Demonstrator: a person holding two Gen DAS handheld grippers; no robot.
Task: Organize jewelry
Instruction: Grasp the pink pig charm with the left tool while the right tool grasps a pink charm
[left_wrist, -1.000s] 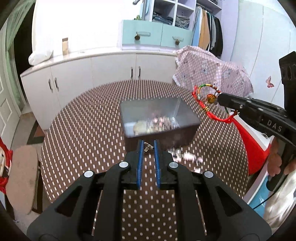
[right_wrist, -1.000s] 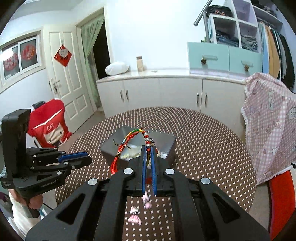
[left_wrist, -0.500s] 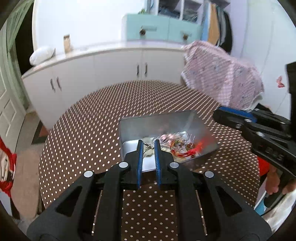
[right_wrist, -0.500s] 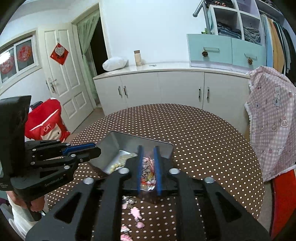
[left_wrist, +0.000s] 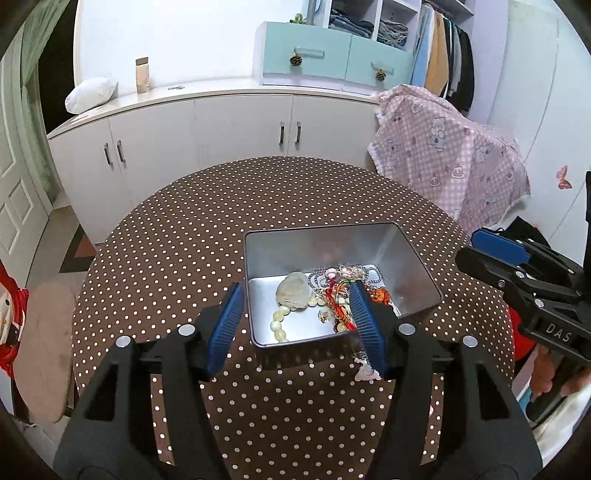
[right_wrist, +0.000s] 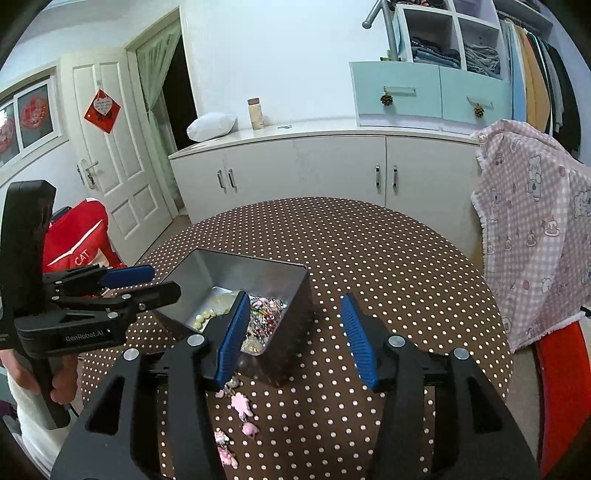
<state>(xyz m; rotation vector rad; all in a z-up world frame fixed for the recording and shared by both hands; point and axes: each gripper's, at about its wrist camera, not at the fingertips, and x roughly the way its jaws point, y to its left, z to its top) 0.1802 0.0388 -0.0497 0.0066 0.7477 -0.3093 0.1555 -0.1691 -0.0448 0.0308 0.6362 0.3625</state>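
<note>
An open metal tin (left_wrist: 325, 251) stands on the brown dotted round table (left_wrist: 207, 229). In it lie a pearl bracelet (left_wrist: 280, 321), a pale stone (left_wrist: 293, 293), a red string bracelet (left_wrist: 338, 299), silver chains and a small gold piece (left_wrist: 324, 315). My left gripper (left_wrist: 295, 325) hovers over the tin's near edge; its jaws are opening and hold nothing. The right wrist view shows the tin (right_wrist: 236, 269) from the other side. There my right gripper (right_wrist: 295, 336) hangs over the tin's near corner, jaws opening, also holding nothing. Pink charms (right_wrist: 242, 406) lie on the table below it. Each gripper appears in the other's view: the right gripper (left_wrist: 476, 253), the left gripper (right_wrist: 155, 282).
White cabinets (left_wrist: 221, 125) stand behind the table. A pink checked cloth (left_wrist: 443, 155) hangs over something at the back right. A red bag (right_wrist: 77, 243) sits by the door. One pink charm (left_wrist: 365, 373) lies just outside the tin's near wall.
Both grippers went from shut to open while moving over the tin. The right let the red string bracelet fall into it; the left let go of its small gold piece.
</note>
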